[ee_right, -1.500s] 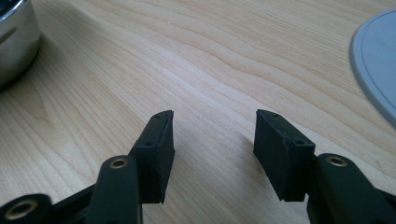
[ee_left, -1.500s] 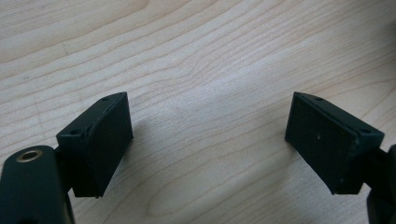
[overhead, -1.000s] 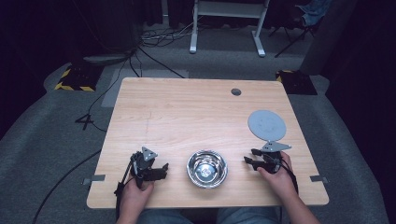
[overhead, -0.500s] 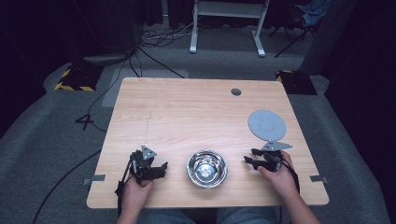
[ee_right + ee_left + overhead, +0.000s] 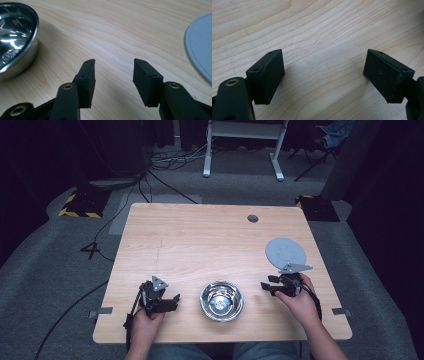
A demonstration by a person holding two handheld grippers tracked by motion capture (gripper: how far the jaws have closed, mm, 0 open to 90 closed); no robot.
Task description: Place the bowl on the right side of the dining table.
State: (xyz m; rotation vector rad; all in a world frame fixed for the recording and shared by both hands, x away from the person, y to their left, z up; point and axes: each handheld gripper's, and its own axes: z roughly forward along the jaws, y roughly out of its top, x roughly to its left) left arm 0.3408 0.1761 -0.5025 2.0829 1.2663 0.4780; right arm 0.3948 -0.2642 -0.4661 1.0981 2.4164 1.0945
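Note:
A shiny steel bowl sits near the table's front edge, midway between the two hands, and shows again as the bowl at the left of the right gripper view. A flat grey round plate lies at the right, just beyond the right hand; the plate shows at that view's right edge. My left gripper rests left of the bowl, its jaws wide open over bare wood. My right gripper points toward the bowl; its jaws have just been closing, with nothing between them.
The light wooden table has a small round cable hole at the back right. Beyond the table are grey carpet, cables and a white desk frame. Black-and-yellow blocks sit by both far corners.
The right gripper has lifted slightly off the table and its jaws stand a little narrower. The left hand has kept still.

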